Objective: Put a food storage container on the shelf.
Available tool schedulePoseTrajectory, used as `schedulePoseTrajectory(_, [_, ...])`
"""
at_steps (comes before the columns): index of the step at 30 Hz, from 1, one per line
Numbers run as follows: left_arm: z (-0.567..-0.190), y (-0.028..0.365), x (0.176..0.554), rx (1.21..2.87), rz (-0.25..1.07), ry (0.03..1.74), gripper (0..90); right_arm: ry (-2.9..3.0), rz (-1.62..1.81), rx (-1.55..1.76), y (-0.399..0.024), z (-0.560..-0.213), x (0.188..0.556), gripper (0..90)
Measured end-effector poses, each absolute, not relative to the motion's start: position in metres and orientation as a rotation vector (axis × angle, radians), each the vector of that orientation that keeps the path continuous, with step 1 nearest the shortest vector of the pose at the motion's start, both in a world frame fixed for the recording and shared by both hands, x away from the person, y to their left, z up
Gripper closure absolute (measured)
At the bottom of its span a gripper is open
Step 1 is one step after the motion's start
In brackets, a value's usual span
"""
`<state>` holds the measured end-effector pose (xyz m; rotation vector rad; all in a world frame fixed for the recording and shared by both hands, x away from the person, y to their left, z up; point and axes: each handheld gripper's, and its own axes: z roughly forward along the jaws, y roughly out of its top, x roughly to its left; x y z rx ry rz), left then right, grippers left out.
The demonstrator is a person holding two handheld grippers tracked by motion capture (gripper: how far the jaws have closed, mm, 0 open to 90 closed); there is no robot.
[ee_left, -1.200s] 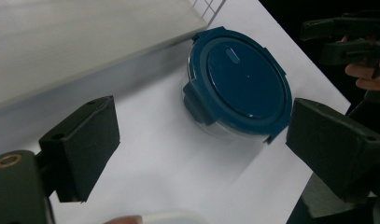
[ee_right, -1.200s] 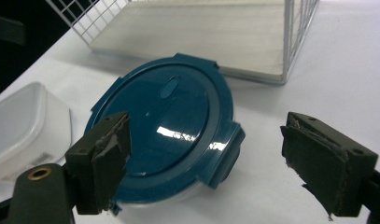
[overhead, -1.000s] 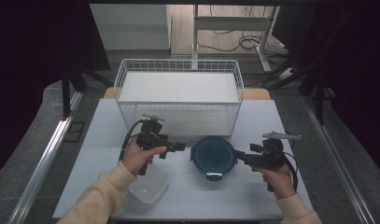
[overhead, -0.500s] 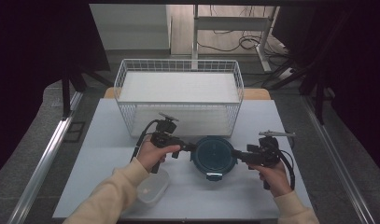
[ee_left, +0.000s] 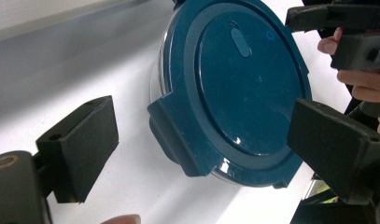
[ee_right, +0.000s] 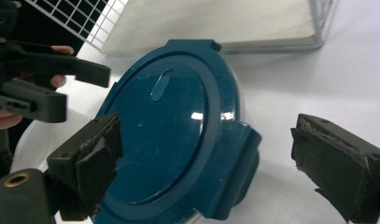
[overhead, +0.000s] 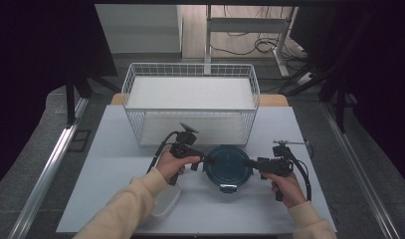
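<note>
A round dark-blue lidded container [overhead: 228,163] sits on the white table near the front middle. My left gripper [overhead: 208,160] is at its left edge, pointing right. In the left gripper view the left gripper [ee_left: 206,144] stands open, with a latch tab of the lid [ee_left: 243,88] between its jaws and no pad touching. My right gripper [overhead: 251,164] is at the lid's right edge, pointing left. The right gripper [ee_right: 215,163] has just been opening its jaws, which straddle another latch tab of the lid [ee_right: 173,135] without pressing on it.
A white wire basket [overhead: 190,110] stands just behind the container, across the table's back half. A clear plastic tub [overhead: 166,203] lies by the person's left forearm near the front edge. Dark floor and metal rails flank the table [overhead: 115,164].
The left gripper has moved right and down to the lid's left edge. The right gripper has come slightly left and lower to the lid's right edge.
</note>
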<state>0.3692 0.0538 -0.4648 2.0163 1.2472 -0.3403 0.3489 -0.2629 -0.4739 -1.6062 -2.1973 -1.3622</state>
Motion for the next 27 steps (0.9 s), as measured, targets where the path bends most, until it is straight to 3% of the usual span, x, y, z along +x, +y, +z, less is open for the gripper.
schedulePoseTrajectory(19, [-0.488, 0.049, 0.383, 2.010, -0.484, 1.290, 13.5, -2.127, -1.287, -1.576, -0.255, -0.490, 0.352, 10.1])
schedulePoseTrajectory(27, [-0.494, 0.049, 0.387, 1.982, -0.565, 1.295, 20.4, -2.053, -1.282, -1.576, -0.256, -0.495, 0.354, 13.8])
